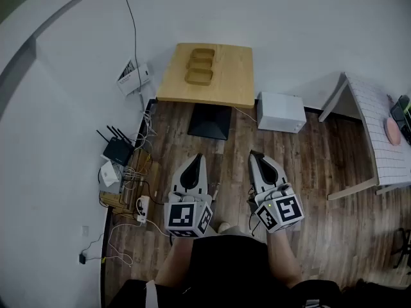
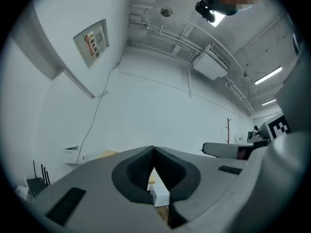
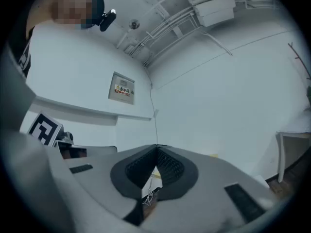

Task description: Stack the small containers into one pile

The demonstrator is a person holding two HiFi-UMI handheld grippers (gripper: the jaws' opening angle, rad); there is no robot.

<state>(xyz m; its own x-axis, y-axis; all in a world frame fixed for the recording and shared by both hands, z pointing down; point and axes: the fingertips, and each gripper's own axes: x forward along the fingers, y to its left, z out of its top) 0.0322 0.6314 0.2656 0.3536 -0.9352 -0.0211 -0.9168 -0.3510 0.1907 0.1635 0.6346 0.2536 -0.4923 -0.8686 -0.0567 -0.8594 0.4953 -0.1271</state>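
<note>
Three small tan containers (image 1: 200,67) lie in a row on a small wooden table (image 1: 231,76) against the far wall. They sit side by side near the table's back left part. My left gripper (image 1: 196,156) and my right gripper (image 1: 254,154) are held low over the wooden floor, well short of the table. Both point toward it. Each gripper's jaws meet at the tips with nothing between them. In the left gripper view the left gripper (image 2: 153,148) aims slightly upward at the white wall, and the right gripper (image 3: 156,146) does the same in its own view.
A white box (image 1: 280,112) stands on the floor right of the table. Routers and tangled cables (image 1: 122,165) lie along the left wall. A tiled white table (image 1: 379,130) with a pink disc (image 1: 392,131) stands at the right. The table's black base (image 1: 210,120) lies ahead.
</note>
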